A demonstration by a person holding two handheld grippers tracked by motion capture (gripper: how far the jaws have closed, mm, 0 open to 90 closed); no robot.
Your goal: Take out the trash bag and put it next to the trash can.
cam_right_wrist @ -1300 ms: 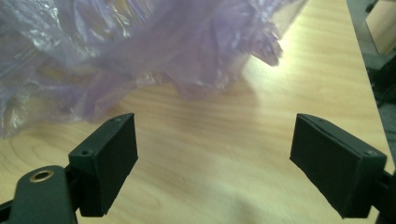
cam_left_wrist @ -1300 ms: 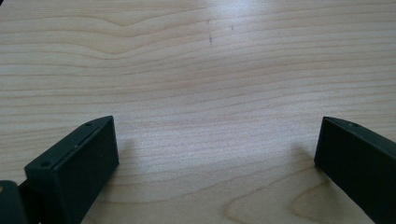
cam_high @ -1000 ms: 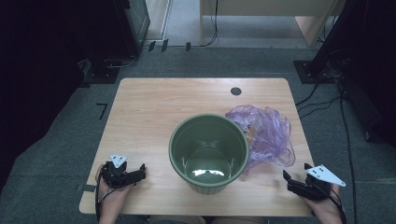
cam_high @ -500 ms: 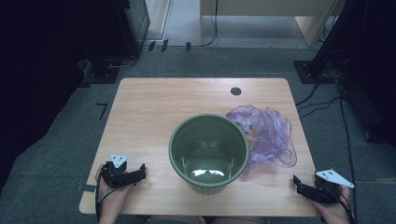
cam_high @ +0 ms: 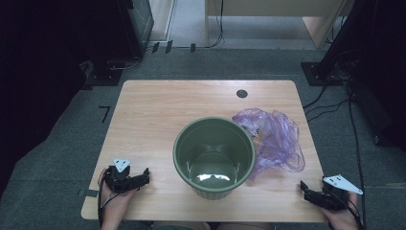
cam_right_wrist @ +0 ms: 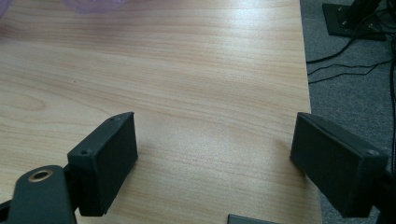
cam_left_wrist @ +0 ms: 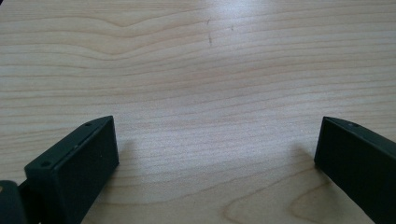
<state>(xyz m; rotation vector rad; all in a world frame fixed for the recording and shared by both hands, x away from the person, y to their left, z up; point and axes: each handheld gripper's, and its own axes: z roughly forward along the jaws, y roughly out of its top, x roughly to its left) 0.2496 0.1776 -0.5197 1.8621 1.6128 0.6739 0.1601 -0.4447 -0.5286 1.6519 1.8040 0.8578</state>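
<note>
Wooden table [cam_high: 158, 115] with pale grain takes up the middle of the high view, standing on grey carpet, with a small dark round hole [cam_high: 242, 93] near its far edge. On it, a little toward the near side and right of centre, stands a green bucket [cam_high: 214, 158], upright and open-topped, its inside bare and its bottom shining with reflected light. Touching the bucket's right side, a crumpled purple plastic bag [cam_high: 275, 139] lies loose on the tabletop between the bucket and the table's right edge; its lower fringe also shows at the top left of the right gripper view [cam_right_wrist: 88, 5].

At the near left corner, the left gripper [cam_high: 141, 178] rests low over the wood in the person's hand, pointing right toward the bucket but well apart from it. Its jaws stand wide apart with bare wood between them in the left gripper view [cam_left_wrist: 217, 154]. At the near right corner, the right gripper [cam_high: 303, 188] sits by the table's edge, near the bag yet not touching it. Its jaws are likewise spread wide over bare wood [cam_right_wrist: 215, 149], holding nothing
</note>
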